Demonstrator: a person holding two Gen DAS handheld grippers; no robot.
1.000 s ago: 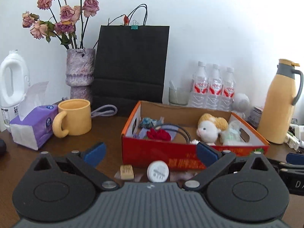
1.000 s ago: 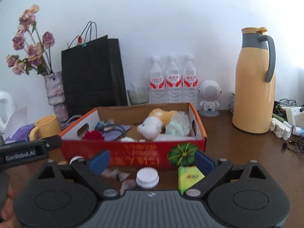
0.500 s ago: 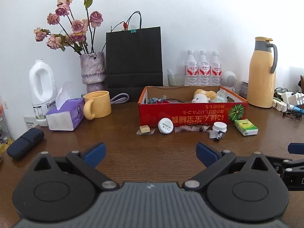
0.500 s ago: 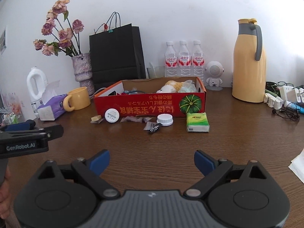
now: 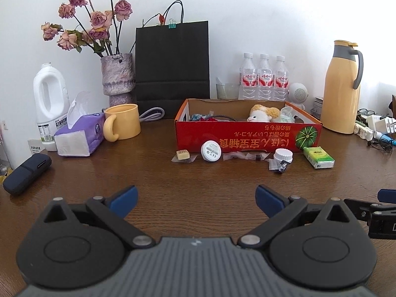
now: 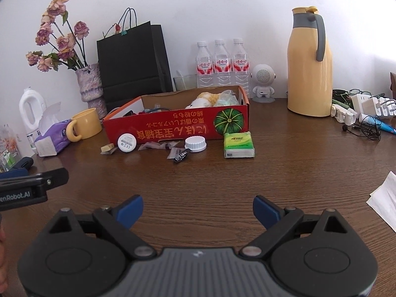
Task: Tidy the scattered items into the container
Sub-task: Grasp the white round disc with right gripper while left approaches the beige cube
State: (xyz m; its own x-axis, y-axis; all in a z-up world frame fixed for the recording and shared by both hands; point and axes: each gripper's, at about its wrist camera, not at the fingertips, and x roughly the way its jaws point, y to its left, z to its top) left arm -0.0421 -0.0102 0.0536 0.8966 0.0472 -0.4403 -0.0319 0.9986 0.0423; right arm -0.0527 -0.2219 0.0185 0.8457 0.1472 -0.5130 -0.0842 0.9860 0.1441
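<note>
Both cameras sit low over the tabletop, well back from the clutter, looking forward along their own tongs toward the white wall. The left view faces the red box head-on; the right view sees it from further right. Both share the box, the black bag and the yellow flask.

Your tabletop carries the box, mug, tissues, jug, cap and green pack.
</note>
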